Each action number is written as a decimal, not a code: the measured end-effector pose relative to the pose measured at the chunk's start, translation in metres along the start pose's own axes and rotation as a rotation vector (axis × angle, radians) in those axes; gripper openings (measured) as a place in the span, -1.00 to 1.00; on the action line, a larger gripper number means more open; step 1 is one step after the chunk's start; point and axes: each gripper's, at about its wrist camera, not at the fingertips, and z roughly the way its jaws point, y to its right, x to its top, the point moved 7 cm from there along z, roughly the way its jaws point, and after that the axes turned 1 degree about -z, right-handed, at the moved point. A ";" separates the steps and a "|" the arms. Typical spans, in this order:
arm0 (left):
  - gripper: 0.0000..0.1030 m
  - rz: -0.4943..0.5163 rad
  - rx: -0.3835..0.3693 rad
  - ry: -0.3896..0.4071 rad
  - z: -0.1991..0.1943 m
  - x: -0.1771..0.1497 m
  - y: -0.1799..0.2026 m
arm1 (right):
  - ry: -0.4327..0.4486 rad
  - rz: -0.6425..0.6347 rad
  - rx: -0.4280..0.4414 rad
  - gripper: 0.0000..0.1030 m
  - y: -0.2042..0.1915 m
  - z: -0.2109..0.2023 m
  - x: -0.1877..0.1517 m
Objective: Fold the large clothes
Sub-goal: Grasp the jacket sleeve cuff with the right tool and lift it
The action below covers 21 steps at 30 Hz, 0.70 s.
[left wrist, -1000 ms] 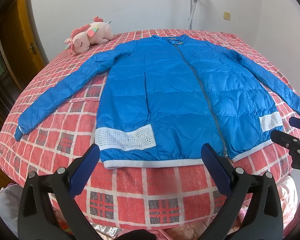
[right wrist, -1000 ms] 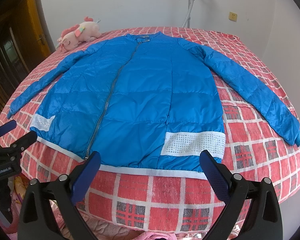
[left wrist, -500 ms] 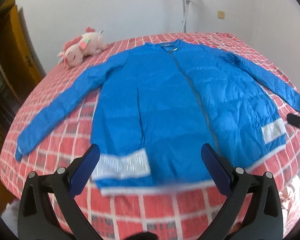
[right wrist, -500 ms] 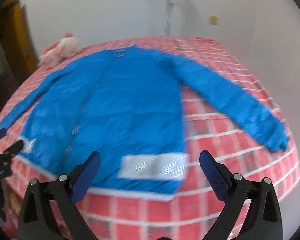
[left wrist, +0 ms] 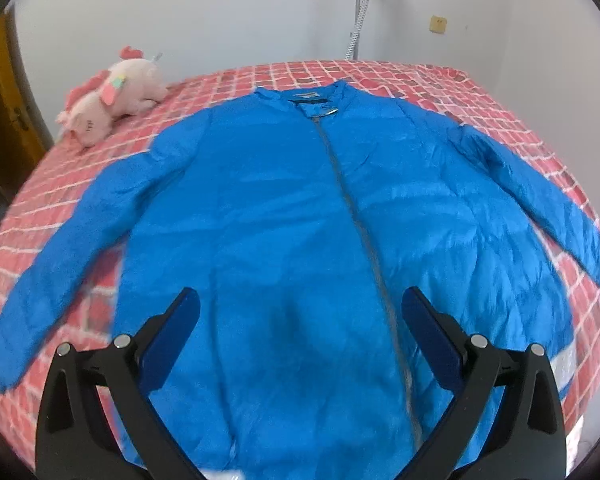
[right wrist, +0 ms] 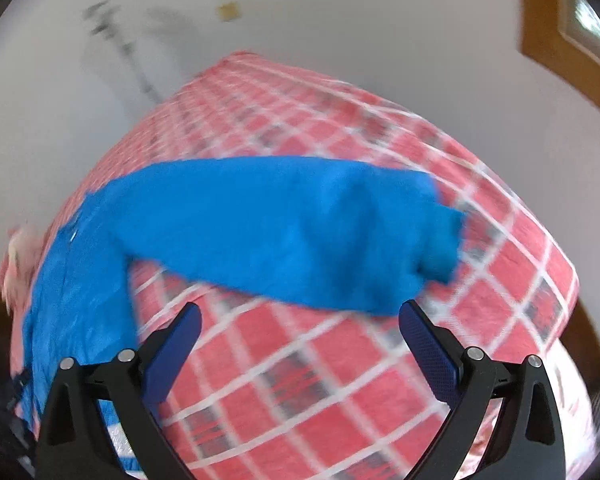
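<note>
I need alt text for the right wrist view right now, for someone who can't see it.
The open right gripper hovers over a red checked bedspread, aimed at the blue jacket sleeve lying flat across it. The jacket body runs off to the left, a white wall behind; the image is motion-blurred.

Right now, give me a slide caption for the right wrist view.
Open right gripper faces the blue jacket's sleeve lying on the red checked bedspread.
</note>
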 end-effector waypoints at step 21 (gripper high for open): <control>0.93 -0.022 -0.035 -0.049 0.056 0.025 0.002 | -0.049 0.201 0.092 -0.37 0.068 0.064 0.039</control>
